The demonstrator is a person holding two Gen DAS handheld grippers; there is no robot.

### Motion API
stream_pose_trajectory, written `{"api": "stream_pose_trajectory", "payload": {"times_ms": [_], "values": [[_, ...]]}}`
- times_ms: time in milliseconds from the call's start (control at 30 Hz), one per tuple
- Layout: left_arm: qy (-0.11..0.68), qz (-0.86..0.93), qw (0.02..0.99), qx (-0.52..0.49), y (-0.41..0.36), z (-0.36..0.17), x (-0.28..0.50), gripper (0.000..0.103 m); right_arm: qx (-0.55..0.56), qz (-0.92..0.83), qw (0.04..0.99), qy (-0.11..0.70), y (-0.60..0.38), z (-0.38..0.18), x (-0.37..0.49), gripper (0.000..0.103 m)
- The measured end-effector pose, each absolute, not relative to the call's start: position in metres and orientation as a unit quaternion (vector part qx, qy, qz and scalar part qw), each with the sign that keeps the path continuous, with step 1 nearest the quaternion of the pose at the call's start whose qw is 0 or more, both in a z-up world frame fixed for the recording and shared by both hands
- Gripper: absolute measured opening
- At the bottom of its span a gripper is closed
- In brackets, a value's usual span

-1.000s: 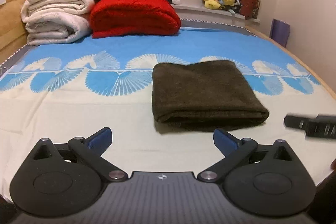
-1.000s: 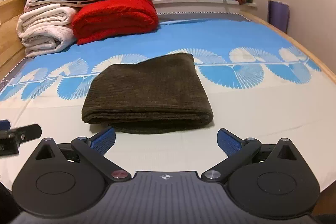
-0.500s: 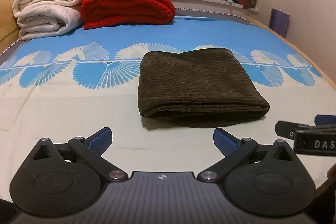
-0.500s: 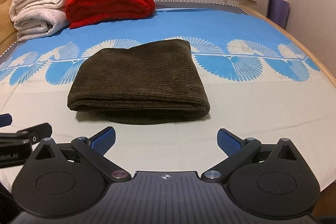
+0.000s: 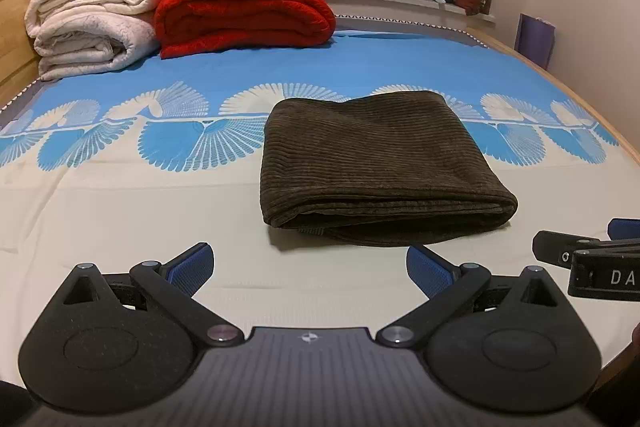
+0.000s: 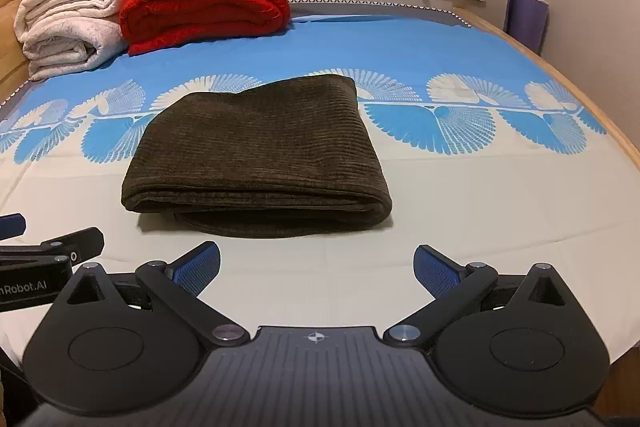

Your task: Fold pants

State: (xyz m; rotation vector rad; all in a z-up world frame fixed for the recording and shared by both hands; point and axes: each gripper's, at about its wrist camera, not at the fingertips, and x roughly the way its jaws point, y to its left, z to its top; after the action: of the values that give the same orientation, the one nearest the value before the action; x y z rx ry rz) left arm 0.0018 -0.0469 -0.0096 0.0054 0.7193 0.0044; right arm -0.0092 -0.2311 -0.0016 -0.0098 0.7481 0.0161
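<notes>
At the far left of the bed a stack of pale folded blankets sits against the headboard side, with a red blanket just beside it, both well apart from the work. Nearer, the left tool hovers low over the cream part of the sheet with its blue pads spread wide and nothing between them. Ahead of it and a little to its right lie the pants, dark brown corduroy already folded into a compact rectangle with its thick folded edge facing the tools. The right tool is likewise spread wide and empty, the pants ahead and slightly to its left. The fold looks finished; done well, the remaining step is to draw both tools straight back without brushing the near edge, so the layers stay aligned.
</notes>
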Motion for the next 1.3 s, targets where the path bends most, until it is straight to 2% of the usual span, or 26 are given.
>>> {"api": "stream_pose_trajectory", "payload": {"times_ms": [1300], "values": [[0.353, -0.010, 0.936, 0.008, -0.0433, -0.0132, -0.0002, 0.103, -0.012, 0.012, 0.929, 0.370, -0.2275, -0.0059, -0.0082, 0.102]]}}
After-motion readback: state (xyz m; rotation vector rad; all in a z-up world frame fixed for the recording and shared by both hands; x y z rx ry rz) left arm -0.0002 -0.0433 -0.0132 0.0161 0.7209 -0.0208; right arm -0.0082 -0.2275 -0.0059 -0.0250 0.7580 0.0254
